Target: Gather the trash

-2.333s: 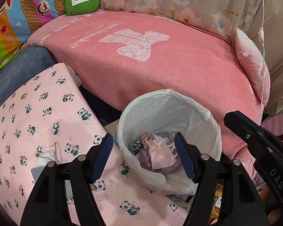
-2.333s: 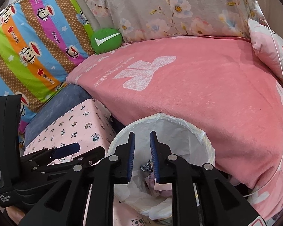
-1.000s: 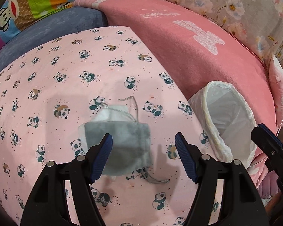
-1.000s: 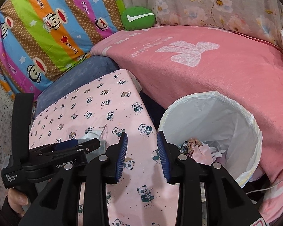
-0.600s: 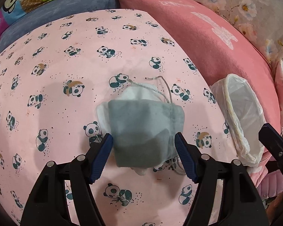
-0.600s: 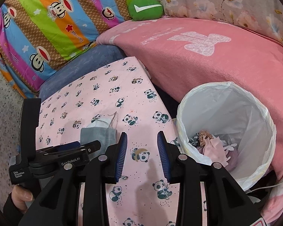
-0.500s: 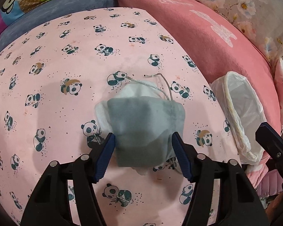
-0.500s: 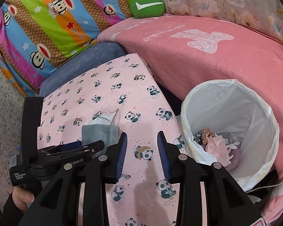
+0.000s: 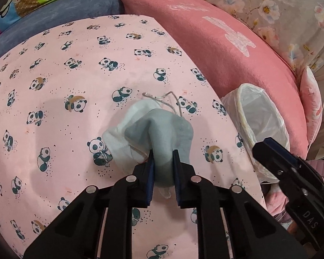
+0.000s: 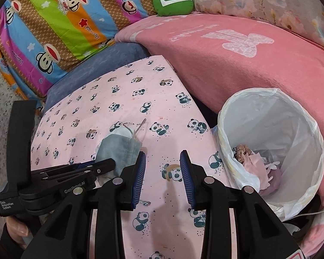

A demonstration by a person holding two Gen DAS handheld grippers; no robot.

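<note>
Gripping face mask (image 9: pixel 162 133) on panda-print surface (image 9: pixel 75 75) | left claw (image 9: pixel 163 164) pinched on its grey near fold | right claw (image 10: pixel 162 170) part-open, empty, beside it | advice: lift straight so ear loops (image 9: pixel 162 99) clear, carry right to lined bin (image 10: pixel 270 133) | text: "GenRobot.AI", "Data Acquisition System", "DAS", pillow "Paul Frank"

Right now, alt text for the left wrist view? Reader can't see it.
The left gripper is shut on a crumpled grey and white face mask lying on a pink panda-print cloth. To the right stands a white-lined trash bin, with the tip of the right gripper in front of it and a pink blanket behind.
</note>
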